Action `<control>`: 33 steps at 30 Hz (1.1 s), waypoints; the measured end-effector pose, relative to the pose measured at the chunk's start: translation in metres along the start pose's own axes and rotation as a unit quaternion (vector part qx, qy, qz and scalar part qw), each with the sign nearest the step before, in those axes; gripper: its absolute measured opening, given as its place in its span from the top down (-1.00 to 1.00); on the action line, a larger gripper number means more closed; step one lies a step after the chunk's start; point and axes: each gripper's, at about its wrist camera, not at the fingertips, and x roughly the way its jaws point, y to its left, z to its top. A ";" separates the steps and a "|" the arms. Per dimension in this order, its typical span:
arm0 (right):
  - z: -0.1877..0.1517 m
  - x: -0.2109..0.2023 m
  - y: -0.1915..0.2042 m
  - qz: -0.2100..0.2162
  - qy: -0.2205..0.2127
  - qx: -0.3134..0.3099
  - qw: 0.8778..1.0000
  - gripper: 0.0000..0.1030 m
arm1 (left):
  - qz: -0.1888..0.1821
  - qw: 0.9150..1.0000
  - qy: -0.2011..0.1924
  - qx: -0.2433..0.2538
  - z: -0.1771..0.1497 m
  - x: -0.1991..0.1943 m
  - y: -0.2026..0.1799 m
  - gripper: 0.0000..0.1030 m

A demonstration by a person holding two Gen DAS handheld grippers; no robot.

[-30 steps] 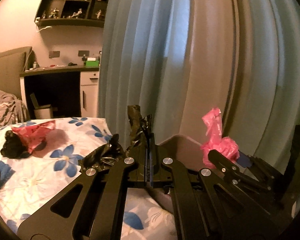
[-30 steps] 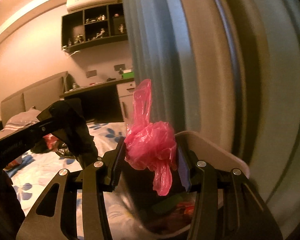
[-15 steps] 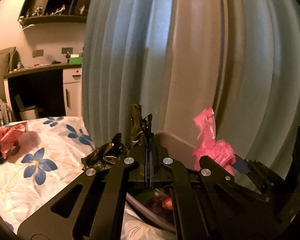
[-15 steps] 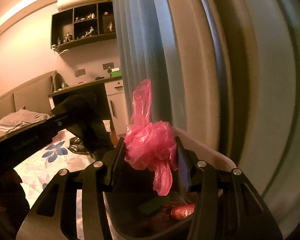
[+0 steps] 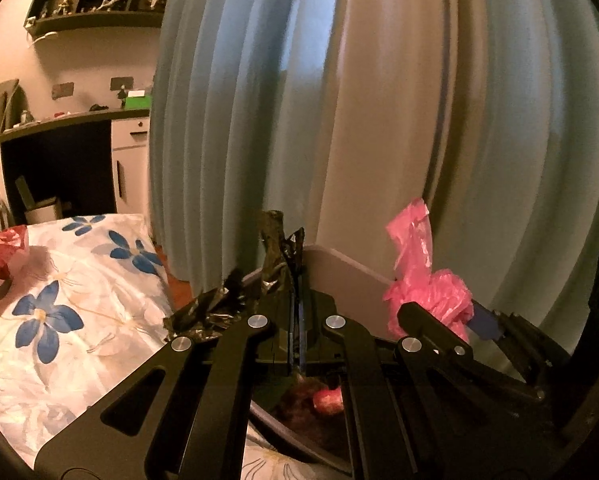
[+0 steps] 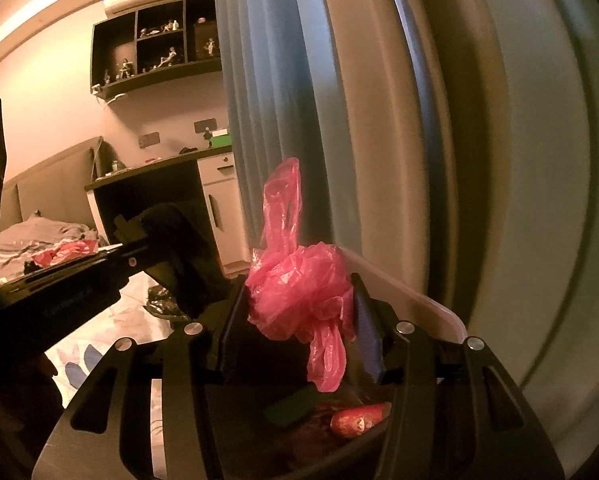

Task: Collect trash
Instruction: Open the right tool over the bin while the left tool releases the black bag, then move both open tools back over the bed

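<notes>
Both grippers hung over the bin [image 6: 427, 304] so the trash would drop in — the left gripper [image 5: 297, 296] was clamped on a black bag [image 5: 275, 256], the right gripper [image 6: 303, 312] pinching a pink bag [image 6: 299, 292], jaws only just easing apart.

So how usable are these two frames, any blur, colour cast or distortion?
Left wrist view: strong fisheye bulge in the curtain, warm orange cast, dark vignetted corners, black bag sharp. Right wrist view: same cast, curtain smeared soft, pink bag crisp, ceiling strip glaring.
</notes>
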 end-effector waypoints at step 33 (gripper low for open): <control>-0.002 -0.005 0.003 -0.040 -0.026 0.005 0.999 -0.58 | 0.092 0.995 -0.011 -0.034 -0.017 -0.032 0.024 -0.88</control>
